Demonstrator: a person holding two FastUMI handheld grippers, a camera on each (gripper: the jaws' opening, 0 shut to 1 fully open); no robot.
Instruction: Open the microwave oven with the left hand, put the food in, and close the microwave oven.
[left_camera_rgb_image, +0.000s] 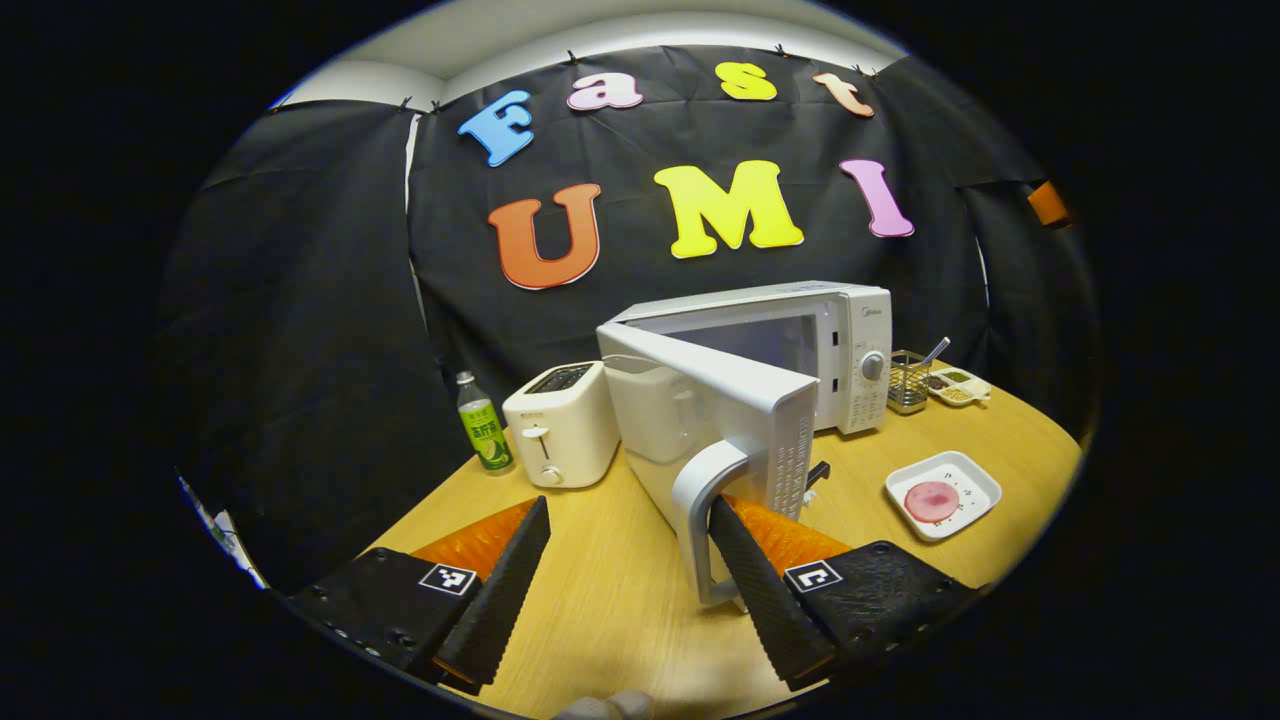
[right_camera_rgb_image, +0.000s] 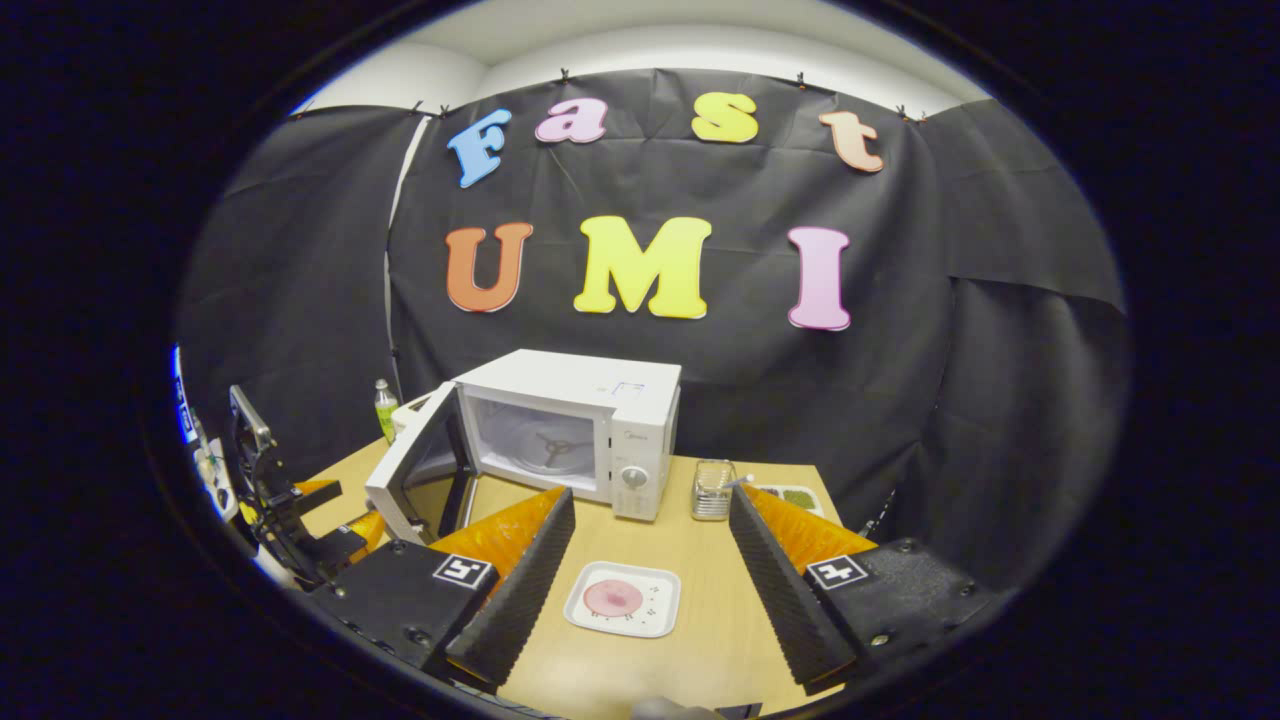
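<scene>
Opening the microwave (left_camera_rgb_image: 800, 345): door (left_camera_rgb_image: 715, 420) swung wide, one finger of my spread left gripper (left_camera_rgb_image: 628, 580) hooked behind its handle (left_camera_rgb_image: 700, 520) | right gripper (right_camera_rgb_image: 650, 575) spread above the food (right_camera_rgb_image: 613, 597) on its plate (right_camera_rgb_image: 655, 620), on the surface (right_camera_rgb_image: 720, 560) near the microwave | next: pinch the plate's rim.

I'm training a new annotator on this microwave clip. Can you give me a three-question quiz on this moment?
1. True or false: the microwave door is open.
2. What lies on the white plate? A) pink slice of food B) bread C) nothing
3. Which gripper has a finger hooked behind the door handle?

Key: 1 true. 2 A, the food. 3 The left gripper, jaws open; the right gripper hovers open above the plate.
</scene>
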